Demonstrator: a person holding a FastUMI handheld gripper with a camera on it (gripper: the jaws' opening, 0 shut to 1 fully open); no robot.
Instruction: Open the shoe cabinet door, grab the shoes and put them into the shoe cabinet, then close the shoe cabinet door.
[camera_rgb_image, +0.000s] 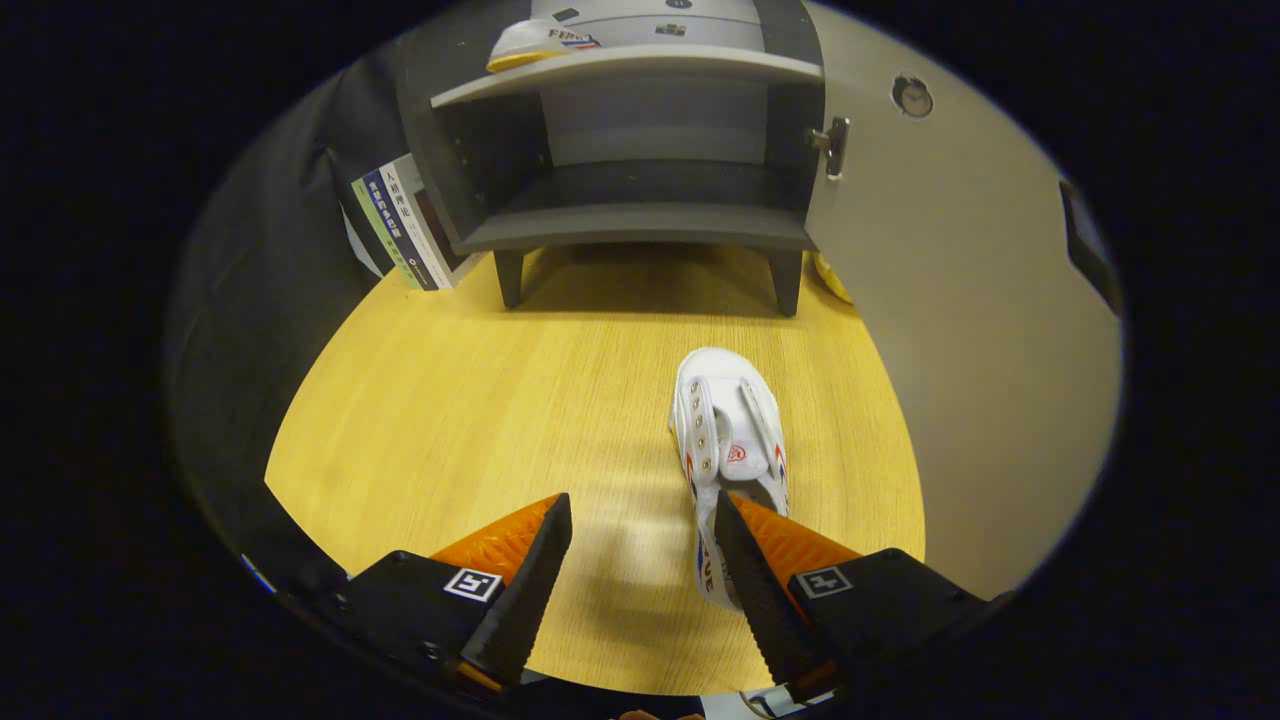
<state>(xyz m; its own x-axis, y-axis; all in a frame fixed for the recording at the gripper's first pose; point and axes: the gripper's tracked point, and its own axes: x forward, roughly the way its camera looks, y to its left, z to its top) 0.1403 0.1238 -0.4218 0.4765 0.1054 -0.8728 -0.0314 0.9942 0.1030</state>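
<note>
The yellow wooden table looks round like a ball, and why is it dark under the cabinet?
Gripper view: the fisheye lens bends the yellow wooden table; the grey shoe cabinet casts a shadow beneath itself; the open gripper sits beside the white canvas shoe.

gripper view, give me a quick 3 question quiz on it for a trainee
1. True or false: the cabinet door is open.
2. Where is the second shoe? A) on the cabinet's upper shelf B) on the tabletop C) between the fingers
3. What leans beside the shoe cabinet, opposite the door?

Key
1. True; it swings wide on its hinge.
2. A.
3. Books.

The gripper is open over the tabletop, one finger overlapping the white shoe lying there, heel nearest; nothing is gripped.
</note>
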